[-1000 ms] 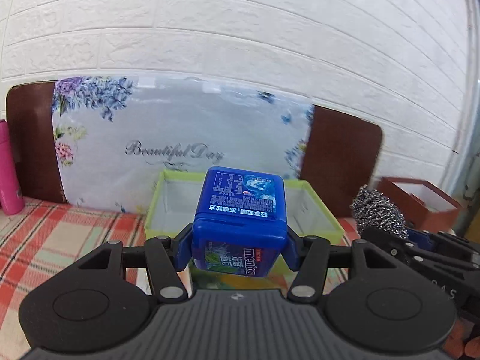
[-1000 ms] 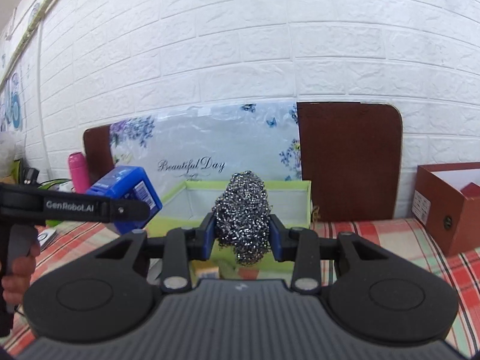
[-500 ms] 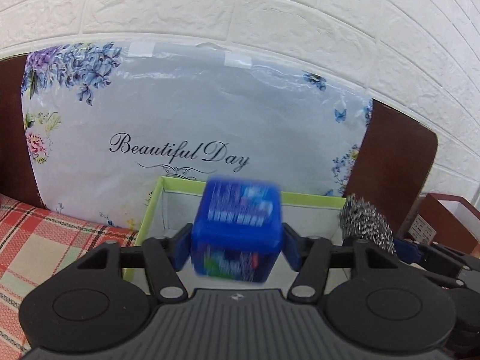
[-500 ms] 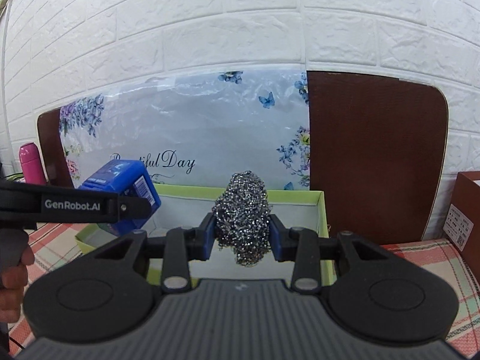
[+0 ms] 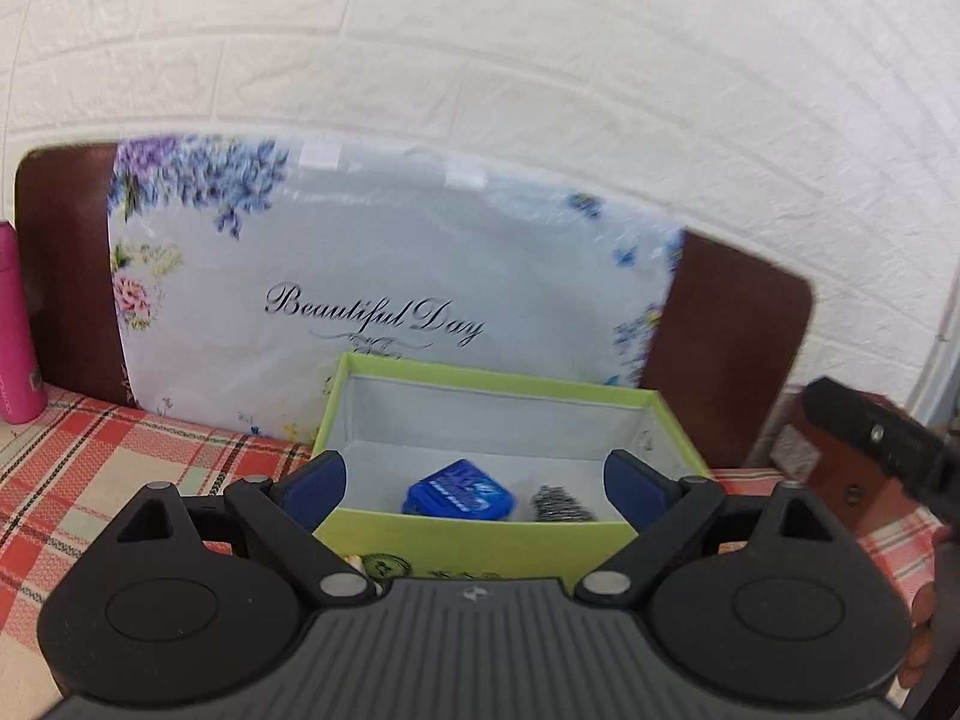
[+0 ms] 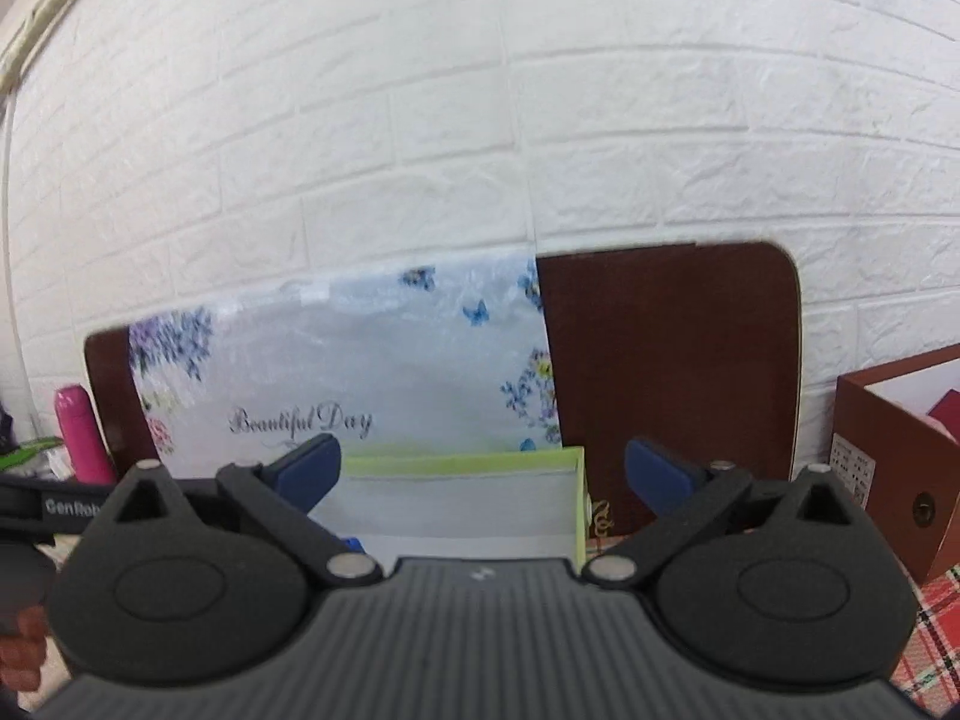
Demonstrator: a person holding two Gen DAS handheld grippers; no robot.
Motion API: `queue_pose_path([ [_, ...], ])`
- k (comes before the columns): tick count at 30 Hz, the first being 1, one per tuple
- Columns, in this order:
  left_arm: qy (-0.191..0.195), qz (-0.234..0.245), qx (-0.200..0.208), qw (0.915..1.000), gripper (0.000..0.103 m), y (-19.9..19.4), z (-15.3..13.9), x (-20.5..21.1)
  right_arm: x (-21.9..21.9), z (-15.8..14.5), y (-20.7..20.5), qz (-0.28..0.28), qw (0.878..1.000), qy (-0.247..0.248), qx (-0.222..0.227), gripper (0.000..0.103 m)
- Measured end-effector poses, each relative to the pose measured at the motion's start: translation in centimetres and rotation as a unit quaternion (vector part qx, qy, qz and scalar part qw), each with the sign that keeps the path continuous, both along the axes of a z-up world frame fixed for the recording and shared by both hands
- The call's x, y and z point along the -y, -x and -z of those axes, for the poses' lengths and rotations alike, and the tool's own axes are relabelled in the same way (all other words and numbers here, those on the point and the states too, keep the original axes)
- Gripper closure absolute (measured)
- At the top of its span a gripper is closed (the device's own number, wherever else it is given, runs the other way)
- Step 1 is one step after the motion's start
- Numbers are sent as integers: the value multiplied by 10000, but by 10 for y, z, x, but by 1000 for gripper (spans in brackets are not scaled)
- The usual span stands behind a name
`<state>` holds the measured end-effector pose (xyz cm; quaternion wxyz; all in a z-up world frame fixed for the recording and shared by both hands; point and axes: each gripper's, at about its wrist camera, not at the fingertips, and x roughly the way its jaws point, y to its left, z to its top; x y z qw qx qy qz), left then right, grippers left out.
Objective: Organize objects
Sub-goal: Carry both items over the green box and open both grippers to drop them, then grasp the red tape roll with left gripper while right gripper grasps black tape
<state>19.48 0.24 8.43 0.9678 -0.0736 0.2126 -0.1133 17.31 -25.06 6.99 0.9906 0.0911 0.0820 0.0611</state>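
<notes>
A green box (image 5: 480,537) with a pale lining stands on the checked cloth. Inside it lie a blue Mentos gum tub (image 5: 459,491) and a steel wool scourer (image 5: 561,504), side by side. My left gripper (image 5: 480,480) is open and empty, just in front of and above the box. My right gripper (image 6: 483,474) is open and empty too, above the box (image 6: 474,462); the box's inside is mostly hidden behind the gripper body in that view. The right gripper's body (image 5: 882,438) shows at the right edge of the left wrist view.
A floral "Beautiful Day" board (image 5: 384,300) and a brown board (image 6: 672,378) lean on the white brick wall behind the box. A pink bottle (image 5: 18,324) stands far left. A brown carton (image 6: 894,462) stands at the right. The red checked tablecloth (image 5: 90,462) covers the table.
Both grippers have opened. The Mentos tub and the steel wool left the jaws and now lie in the green box. Both grippers have drawn back and up.
</notes>
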Motion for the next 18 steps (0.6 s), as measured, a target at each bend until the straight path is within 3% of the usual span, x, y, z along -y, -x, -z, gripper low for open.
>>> queue_pose_path([
  [7,-112,117,131,9998,7,79,-3,2,14,-12,80,-282,9990,-271,201,0],
  [13,-61,138,-50,9999,7,127,26,-3,14,22,135,-438,9964,-721,71,0],
  [18,9,30,-419,9991,7,148,56,-7,7,56,162,-517,9951,-735,-405,0],
])
